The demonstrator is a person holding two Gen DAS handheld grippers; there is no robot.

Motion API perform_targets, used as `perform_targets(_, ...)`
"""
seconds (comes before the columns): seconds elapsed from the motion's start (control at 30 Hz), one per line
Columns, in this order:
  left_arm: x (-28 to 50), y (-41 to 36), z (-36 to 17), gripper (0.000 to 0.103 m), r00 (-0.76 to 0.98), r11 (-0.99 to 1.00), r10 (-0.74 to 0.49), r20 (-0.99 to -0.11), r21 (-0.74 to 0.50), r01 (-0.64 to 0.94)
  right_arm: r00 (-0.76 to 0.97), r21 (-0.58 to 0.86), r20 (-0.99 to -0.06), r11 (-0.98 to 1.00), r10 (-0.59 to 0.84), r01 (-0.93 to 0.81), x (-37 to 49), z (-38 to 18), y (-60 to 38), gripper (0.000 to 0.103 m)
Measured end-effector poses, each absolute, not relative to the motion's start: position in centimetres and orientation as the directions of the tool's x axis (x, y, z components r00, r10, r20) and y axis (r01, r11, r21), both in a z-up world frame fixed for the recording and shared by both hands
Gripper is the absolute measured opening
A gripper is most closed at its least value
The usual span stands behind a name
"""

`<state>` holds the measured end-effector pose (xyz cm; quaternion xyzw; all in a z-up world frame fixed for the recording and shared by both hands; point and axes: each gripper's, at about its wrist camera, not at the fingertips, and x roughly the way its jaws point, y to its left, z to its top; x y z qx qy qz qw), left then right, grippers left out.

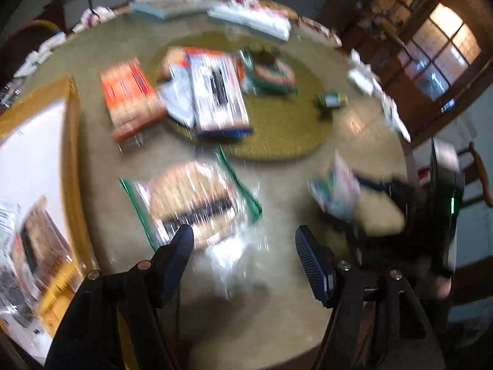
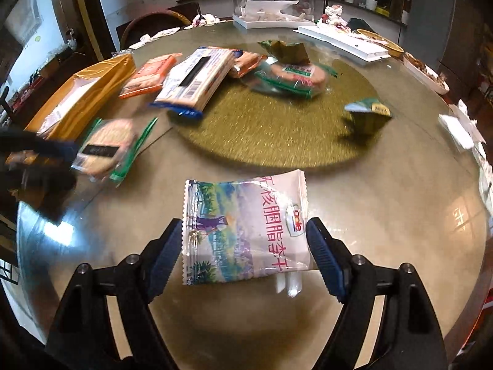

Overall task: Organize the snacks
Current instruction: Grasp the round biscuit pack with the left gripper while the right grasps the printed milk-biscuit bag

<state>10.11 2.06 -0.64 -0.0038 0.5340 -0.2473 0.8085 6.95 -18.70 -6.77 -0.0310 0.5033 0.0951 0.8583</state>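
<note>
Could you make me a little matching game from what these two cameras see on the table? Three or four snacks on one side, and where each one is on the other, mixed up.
Things:
1. Dole pouch
2. green-edged cracker bag
3. small green cup
4. orange packet

Places:
A. on the gold turntable, alone on its right side
B. between the fingers of the right gripper
C. just ahead of the open left gripper
D. next to the yellow box

Pairs: 1-B, 2-C, 3-A, 4-D
</note>
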Motion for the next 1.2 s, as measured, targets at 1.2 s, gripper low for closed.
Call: perform_targets(1.2, 6.6, 1.5, -3.6, 0.076, 0.509, 0.956, -0.23, -0.83, -0.093, 0.279, 0.528, 0.078, -0.844, 0.996, 0.092, -0.05, 3.8, -6.8, -18.0, 0.091)
